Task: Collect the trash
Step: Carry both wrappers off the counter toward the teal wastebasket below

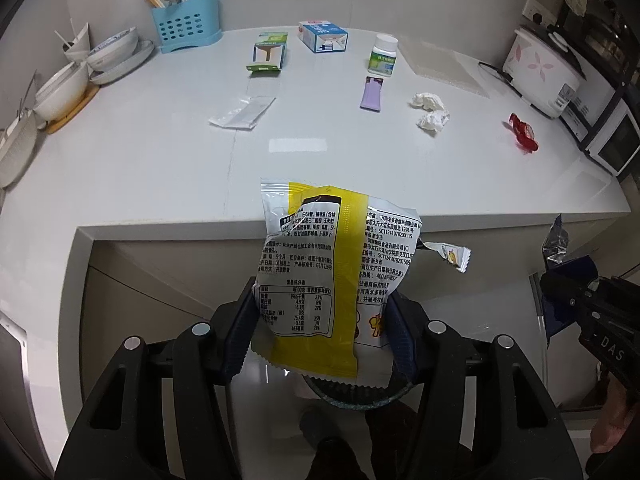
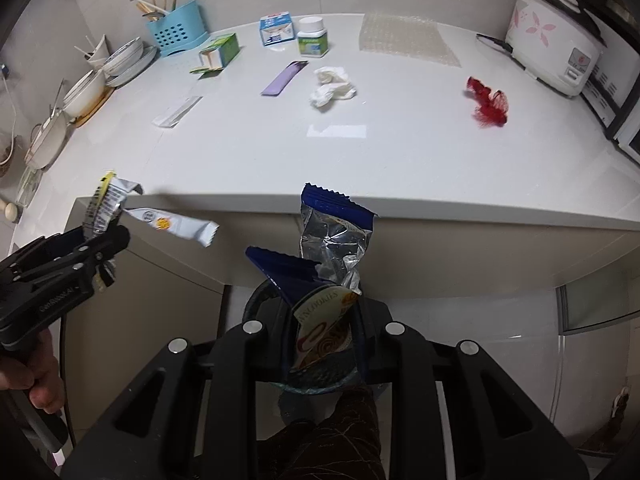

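Off the counter (image 1: 160, 184) edge, each tool grips one wrapper: snack bag (image 1: 332, 272) upright in the left tool (image 1: 320, 320), cookie wrapper (image 2: 332, 248) upright in the right tool (image 2: 324, 332).

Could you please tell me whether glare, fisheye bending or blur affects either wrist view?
Left wrist view: a bright ceiling-light glare patch on the glossy white countertop, whose front edge bows strongly. Right wrist view: a similar glare patch, and the crumpled red mesh wrapper looks slightly smeared; both frames darken at the corners.
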The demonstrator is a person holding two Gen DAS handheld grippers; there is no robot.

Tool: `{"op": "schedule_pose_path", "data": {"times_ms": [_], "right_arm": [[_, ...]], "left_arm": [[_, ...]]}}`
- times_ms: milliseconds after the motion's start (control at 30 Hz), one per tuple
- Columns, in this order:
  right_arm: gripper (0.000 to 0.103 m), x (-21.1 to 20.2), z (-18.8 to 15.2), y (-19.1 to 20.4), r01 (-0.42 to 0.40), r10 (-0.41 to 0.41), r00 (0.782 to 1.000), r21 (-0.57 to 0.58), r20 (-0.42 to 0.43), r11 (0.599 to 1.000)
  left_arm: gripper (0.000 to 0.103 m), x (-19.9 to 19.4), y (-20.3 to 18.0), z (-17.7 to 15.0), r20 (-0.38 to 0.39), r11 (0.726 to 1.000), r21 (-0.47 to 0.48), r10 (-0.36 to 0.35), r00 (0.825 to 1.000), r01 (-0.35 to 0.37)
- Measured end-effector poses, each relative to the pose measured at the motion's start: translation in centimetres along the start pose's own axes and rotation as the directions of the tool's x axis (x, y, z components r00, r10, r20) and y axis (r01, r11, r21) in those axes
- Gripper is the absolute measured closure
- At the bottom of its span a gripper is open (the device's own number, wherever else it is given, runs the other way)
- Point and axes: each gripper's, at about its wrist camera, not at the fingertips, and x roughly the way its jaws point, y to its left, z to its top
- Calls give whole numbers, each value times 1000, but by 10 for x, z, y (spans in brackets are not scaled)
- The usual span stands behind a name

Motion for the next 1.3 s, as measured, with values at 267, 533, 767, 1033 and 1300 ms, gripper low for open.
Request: {"op": "schedule_pose_path", "data": {"times_ms": [267,533,767,1033,1300], "right_arm": [[80,32,-32,15,-25,24,998,-11,-63,1000],[78,74,-51,24,-35,31,990,-21,-138,999],[78,115,-64,27,-64,63,981,5,-185,998],[75,156,-72,35,-65,70,974,30,-217,997],[62,186,-79,39,-52,56,967,23,-247,998]], "left_arm": [[46,28,7,-40,-59,1000,-6,-11,998,11],[46,47,14,-64,-74,998,-54,-20,997,16],[46,61,26,-80,-99,996,-84,-8,995,0],[46,71,42,-99,-131,994,-102,15,991,-28],[46,74,48,-103,-149,993,-110,33,988,-50]]}}
